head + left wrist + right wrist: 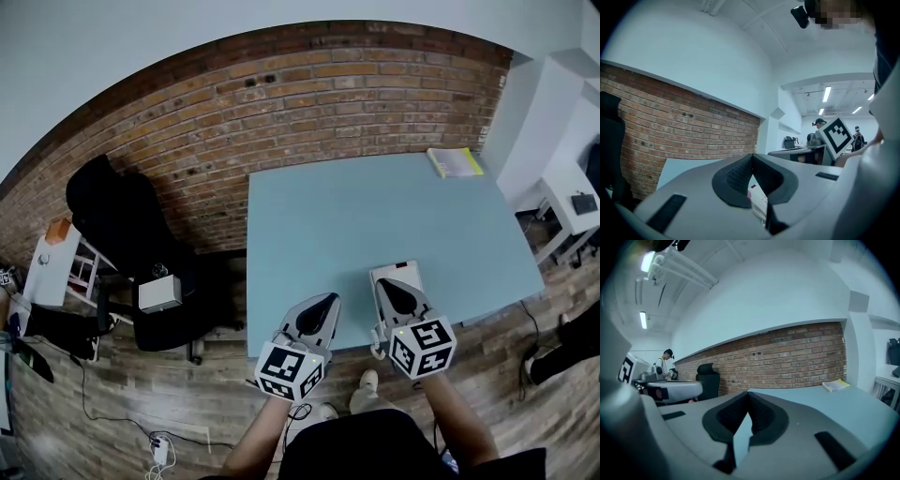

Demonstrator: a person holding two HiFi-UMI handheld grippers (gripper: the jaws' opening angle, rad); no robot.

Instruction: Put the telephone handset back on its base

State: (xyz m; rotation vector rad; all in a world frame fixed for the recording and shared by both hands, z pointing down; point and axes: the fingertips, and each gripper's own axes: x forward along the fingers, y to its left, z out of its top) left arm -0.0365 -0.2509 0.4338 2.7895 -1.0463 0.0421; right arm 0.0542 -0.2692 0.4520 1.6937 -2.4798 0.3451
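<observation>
Right, white plastic telephone [389,272] at 5 o'clock on light blue rectangular table [309,216], near edge, handset and base not distinguishable, right gripper [386,286] overlapping it in head view, jaws fully closed, empty, left gripper [328,302] at its 9 o'clock, tips touching, empty, yellow paperback book [455,162] at 1 o'clock corner.

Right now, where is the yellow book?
In the head view, the yellow book lies on the far right corner of the blue table, close to the brick wall.
</observation>
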